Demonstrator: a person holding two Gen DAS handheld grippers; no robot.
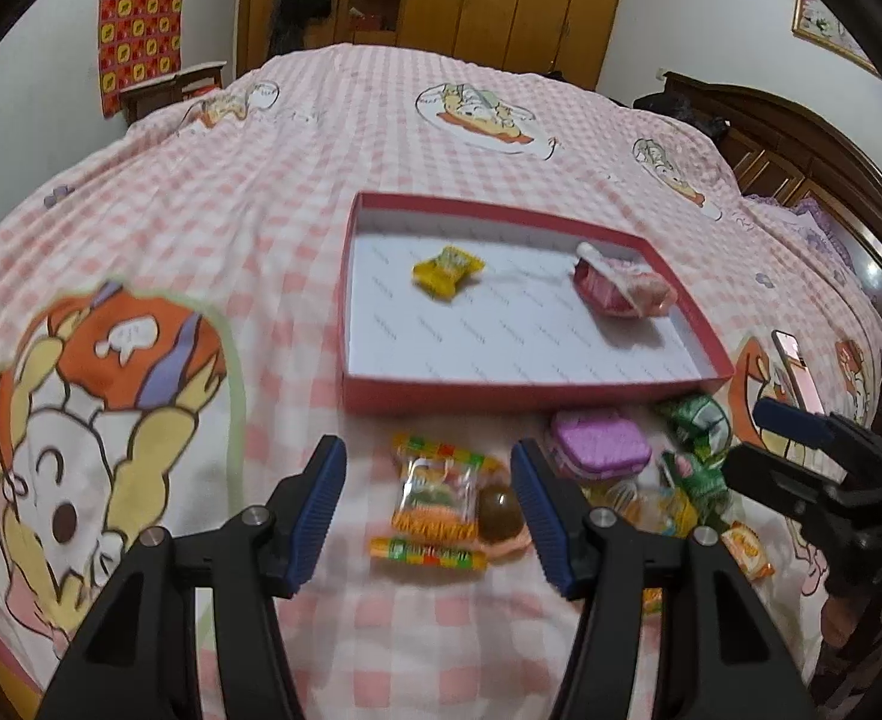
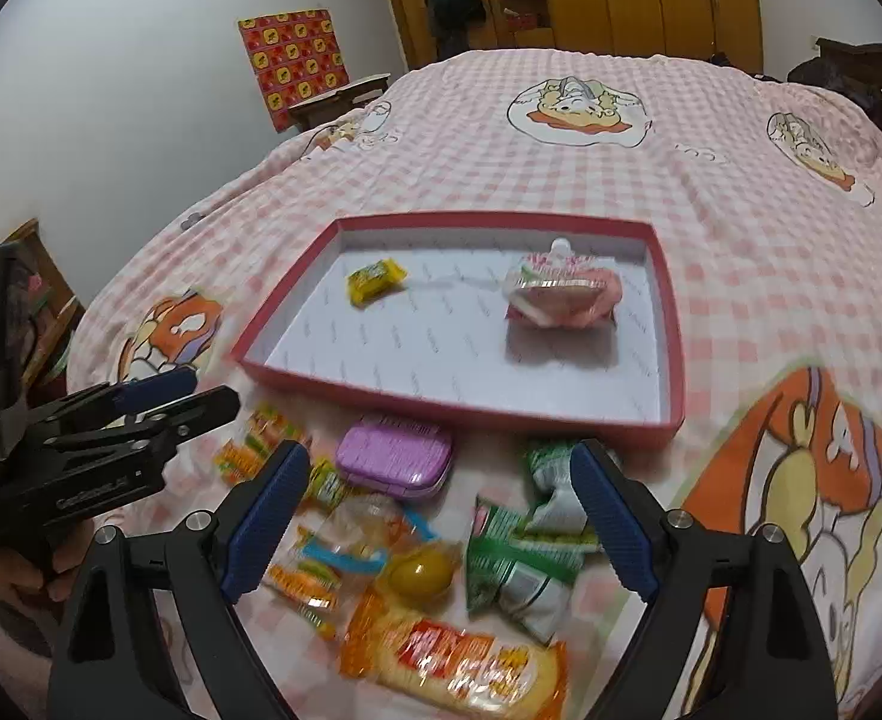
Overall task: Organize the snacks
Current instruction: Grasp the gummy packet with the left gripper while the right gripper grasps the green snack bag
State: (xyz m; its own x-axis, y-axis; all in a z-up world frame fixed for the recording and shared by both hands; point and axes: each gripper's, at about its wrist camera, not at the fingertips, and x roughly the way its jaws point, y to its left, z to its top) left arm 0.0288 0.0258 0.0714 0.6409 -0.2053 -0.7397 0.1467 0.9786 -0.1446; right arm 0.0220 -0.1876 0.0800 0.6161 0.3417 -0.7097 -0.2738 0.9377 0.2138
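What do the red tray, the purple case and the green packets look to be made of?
Red tray: likely cardboard, matte red walls, with a printed white paper liner. Purple case: seems hard plastic, with a ribbed lid, rounded corners and a slight sheen. Green packets: thin crinkled plastic film, glossy, with creases that catch the light.
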